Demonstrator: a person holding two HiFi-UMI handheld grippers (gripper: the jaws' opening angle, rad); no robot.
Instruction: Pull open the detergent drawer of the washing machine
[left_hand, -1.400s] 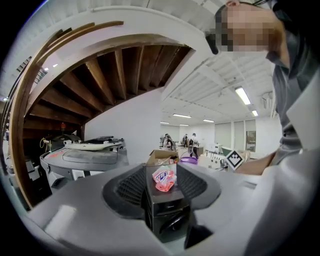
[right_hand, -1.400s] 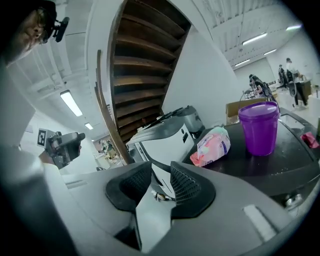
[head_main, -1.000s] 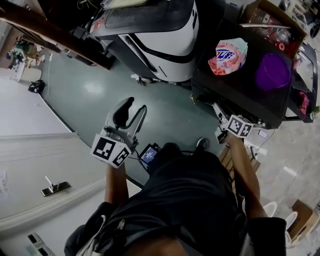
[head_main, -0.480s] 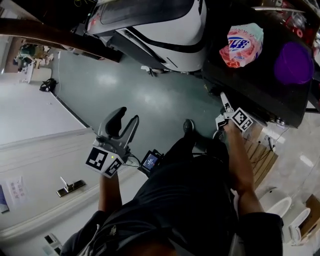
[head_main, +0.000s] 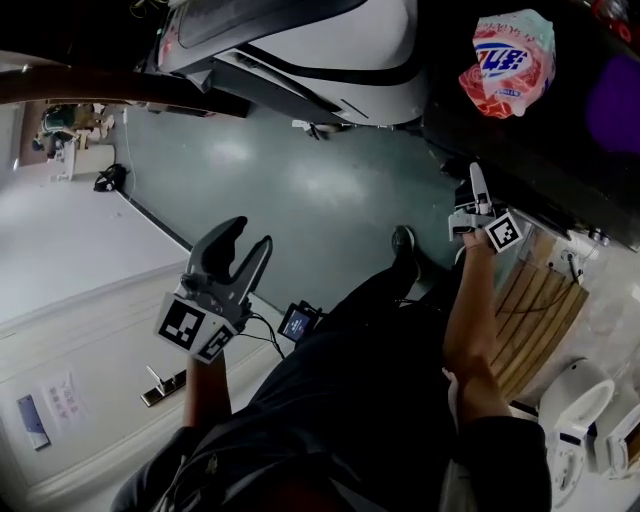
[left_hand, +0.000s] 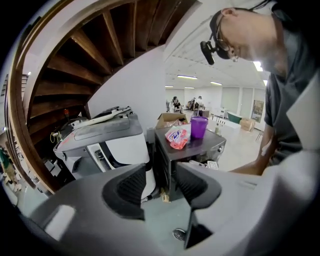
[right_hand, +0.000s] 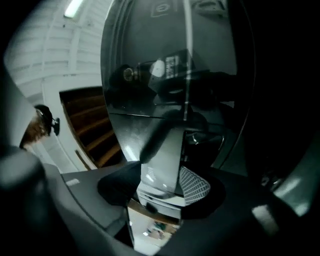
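Right gripper (head_main: 476, 186) has moved to the front of the washing machine (head_main: 520, 140), far right. Its fingers straddle a pale panel (right_hand: 162, 155); whether they clamp it cannot be told. Left gripper (head_main: 250, 236) stays open and empty over the floor (head_main: 320, 200).

Washing machine (head_main: 520, 150) at right; bag (head_main: 507, 62) and cup (left_hand: 198, 127) on top, bag left of cup. Second machine (head_main: 330, 40) beside it, left. Right tool (head_main: 477, 190) at washing machine's front; left tool (head_main: 243, 240) over floor (head_main: 320, 200).
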